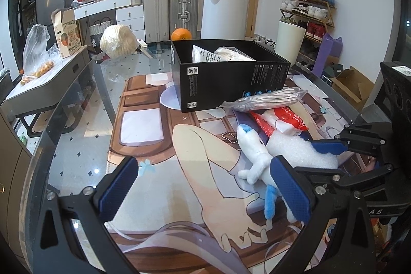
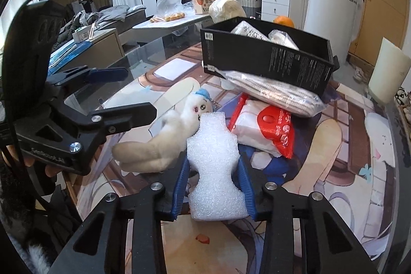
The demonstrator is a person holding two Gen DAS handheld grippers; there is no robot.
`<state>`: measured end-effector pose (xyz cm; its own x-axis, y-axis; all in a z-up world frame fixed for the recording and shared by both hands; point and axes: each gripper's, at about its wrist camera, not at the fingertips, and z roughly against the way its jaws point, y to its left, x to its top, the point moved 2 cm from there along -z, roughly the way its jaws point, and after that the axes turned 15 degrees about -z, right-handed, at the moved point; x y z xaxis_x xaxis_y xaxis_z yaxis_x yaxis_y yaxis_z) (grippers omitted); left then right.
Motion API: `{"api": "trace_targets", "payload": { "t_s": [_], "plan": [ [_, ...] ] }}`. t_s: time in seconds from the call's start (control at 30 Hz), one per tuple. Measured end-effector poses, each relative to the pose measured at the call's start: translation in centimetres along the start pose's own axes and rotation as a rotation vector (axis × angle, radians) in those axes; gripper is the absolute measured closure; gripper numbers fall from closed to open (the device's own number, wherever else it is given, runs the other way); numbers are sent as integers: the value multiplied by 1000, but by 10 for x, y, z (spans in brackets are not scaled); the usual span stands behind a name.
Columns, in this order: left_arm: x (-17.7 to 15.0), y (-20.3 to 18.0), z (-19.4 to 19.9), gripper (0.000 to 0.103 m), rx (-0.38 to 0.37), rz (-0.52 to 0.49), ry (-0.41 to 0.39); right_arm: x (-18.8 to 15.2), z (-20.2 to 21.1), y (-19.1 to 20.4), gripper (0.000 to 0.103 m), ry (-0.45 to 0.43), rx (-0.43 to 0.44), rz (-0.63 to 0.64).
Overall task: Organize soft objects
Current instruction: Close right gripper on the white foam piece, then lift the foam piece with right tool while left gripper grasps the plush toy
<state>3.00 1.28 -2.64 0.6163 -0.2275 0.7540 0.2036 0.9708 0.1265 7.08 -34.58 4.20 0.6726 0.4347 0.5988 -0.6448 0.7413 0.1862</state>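
Note:
My right gripper is shut on a white foam block, its blue pads pressing the block's narrow waist; the block also shows in the left wrist view. A white and blue plush toy lies on the mat beside the block, also in the left wrist view. My left gripper is open and empty, just left of the plush. A red and white tissue pack and a bagged striped cloth lie by a black box that holds bagged soft items.
The printed mat covers a glass table. An orange and a bagged cabbage sit at the far table edge. A side table stands at left. Suitcases, a white bin and a shoe rack stand behind.

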Motion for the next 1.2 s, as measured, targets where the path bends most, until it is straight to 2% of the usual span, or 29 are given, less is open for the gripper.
{"api": "trace_targets", "payload": {
  "t_s": [0.5,0.8,1.03,1.17,1.2],
  "plan": [
    [10,-5,9,0,-14,-1,-18,10,33,-1,65,-86,-8,9],
    [13,-9,10,0,-22,-2,-32,18,43,-19,65,-140,-66,-20],
    [13,-6,4,0,40,-8,-17,20,45,-41,65,-146,-114,-58],
    [11,-1,1,0,101,0,2,21,48,-45,65,-156,-123,-66],
    [11,-2,1,0,90,-4,6,21,49,-46,65,-162,-126,-68]
  ]
}}
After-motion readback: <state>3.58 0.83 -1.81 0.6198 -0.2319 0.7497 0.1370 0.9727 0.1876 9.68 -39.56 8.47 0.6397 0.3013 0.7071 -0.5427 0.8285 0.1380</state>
